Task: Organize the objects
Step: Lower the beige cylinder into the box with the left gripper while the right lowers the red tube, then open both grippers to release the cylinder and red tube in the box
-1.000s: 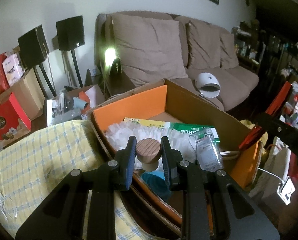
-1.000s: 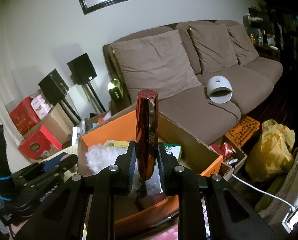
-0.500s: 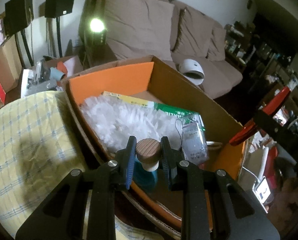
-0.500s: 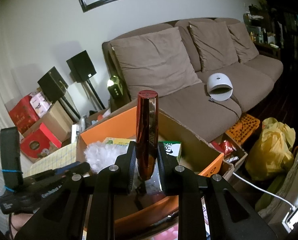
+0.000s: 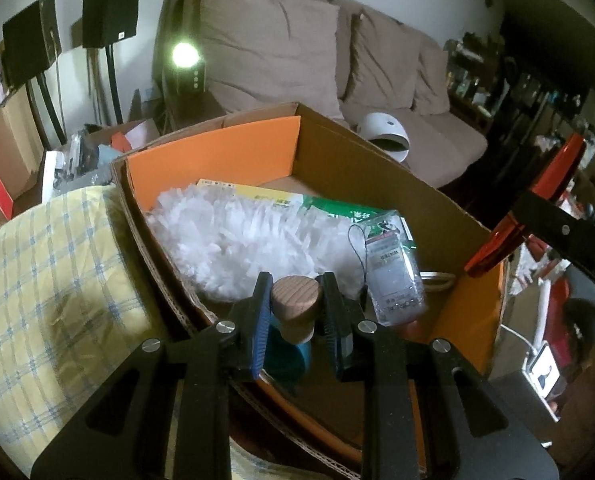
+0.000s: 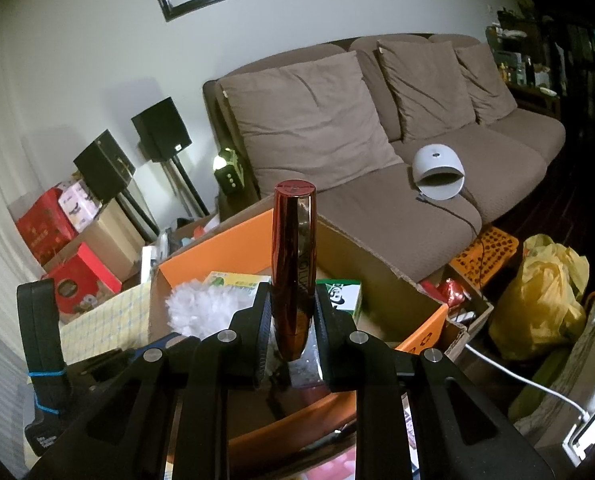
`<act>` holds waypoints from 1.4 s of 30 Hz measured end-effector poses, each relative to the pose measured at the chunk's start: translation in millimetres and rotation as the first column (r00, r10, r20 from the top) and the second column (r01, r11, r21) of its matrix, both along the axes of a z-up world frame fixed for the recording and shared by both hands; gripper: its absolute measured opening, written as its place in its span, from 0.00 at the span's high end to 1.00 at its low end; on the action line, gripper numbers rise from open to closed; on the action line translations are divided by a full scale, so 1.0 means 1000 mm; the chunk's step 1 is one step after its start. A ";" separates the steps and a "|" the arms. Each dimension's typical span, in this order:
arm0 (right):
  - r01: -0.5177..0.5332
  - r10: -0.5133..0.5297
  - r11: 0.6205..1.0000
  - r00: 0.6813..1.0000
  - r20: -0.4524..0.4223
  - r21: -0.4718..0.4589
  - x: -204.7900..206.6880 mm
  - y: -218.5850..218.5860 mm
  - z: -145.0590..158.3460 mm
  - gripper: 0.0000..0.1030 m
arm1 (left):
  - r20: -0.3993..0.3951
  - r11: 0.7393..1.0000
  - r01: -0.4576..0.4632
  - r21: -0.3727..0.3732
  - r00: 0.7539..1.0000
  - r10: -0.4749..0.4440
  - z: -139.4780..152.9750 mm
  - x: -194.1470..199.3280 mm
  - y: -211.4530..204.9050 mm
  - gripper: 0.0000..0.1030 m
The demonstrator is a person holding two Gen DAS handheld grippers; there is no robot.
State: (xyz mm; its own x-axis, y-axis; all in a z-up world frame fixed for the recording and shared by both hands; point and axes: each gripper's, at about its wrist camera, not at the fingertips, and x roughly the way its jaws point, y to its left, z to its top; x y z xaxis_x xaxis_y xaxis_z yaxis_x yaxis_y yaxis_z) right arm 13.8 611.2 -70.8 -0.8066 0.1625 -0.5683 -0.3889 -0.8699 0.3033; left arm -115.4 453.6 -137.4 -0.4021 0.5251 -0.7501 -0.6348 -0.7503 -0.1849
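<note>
Sinking toward the box (image 5: pixel 377 176), left jaws stay clamped on the bottle (image 5: pixel 295 312); right jaws still grip the red tube (image 6: pixel 293 264).

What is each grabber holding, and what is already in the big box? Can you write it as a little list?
left gripper: shut on the teal bottle, by its wooden stopper, over the box
right gripper: shut on the red tube, upright
cardboard box: open, orange inside
in the box: white fluffy duster, green packet, clear pouch
beside the box: yellow checked cloth
</note>
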 end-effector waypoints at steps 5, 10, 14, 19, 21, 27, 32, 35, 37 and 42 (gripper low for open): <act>-0.004 0.004 1.000 1.000 0.004 -0.001 0.000 0.000 -0.001 0.81 | -0.004 1.000 -0.001 -0.004 1.000 0.001 -0.001 0.002 -0.001 0.78; -0.018 0.018 1.000 1.000 0.020 -0.003 -0.001 -0.001 -0.004 0.81 | 0.009 1.000 -0.011 0.003 1.000 0.011 0.002 0.001 -0.004 0.77; -0.019 0.019 1.000 0.999 0.035 -0.022 -0.004 -0.001 -0.010 0.81 | -0.021 0.996 -0.060 0.071 0.998 0.062 0.018 0.005 -0.030 0.57; -0.059 0.064 0.993 0.997 0.042 -0.099 -0.013 -0.003 -0.018 0.81 | -0.069 0.989 -0.113 0.098 0.990 0.120 0.040 0.001 -0.062 0.55; -0.089 0.093 0.988 0.995 0.029 -0.124 -0.016 -0.008 -0.018 0.81 | -0.081 0.982 -0.150 0.119 0.984 0.160 0.047 -0.002 -0.080 0.53; -0.142 0.146 0.983 0.989 0.032 -0.114 -0.025 -0.028 -0.016 0.80 | -0.060 0.957 -0.242 0.160 0.965 0.254 0.054 -0.012 -0.127 0.50; -0.153 0.159 0.982 0.986 0.047 -0.114 -0.031 -0.034 -0.019 0.80 | -0.035 0.945 -0.280 0.168 0.957 0.289 0.050 -0.018 -0.146 0.50; -0.145 0.152 0.982 0.987 0.049 -0.119 -0.031 -0.033 -0.020 0.80 | -0.036 0.945 -0.286 0.160 0.955 0.295 0.050 -0.018 -0.150 0.50; -0.136 0.142 0.983 0.989 0.045 -0.120 -0.030 -0.030 -0.020 0.80 | -0.045 0.946 -0.286 0.151 0.954 0.296 0.052 -0.017 -0.152 0.49; -0.114 0.120 0.985 0.992 0.035 -0.128 -0.025 -0.023 -0.018 0.80 | -0.059 0.933 -0.332 0.138 0.938 0.343 0.055 -0.020 -0.173 0.44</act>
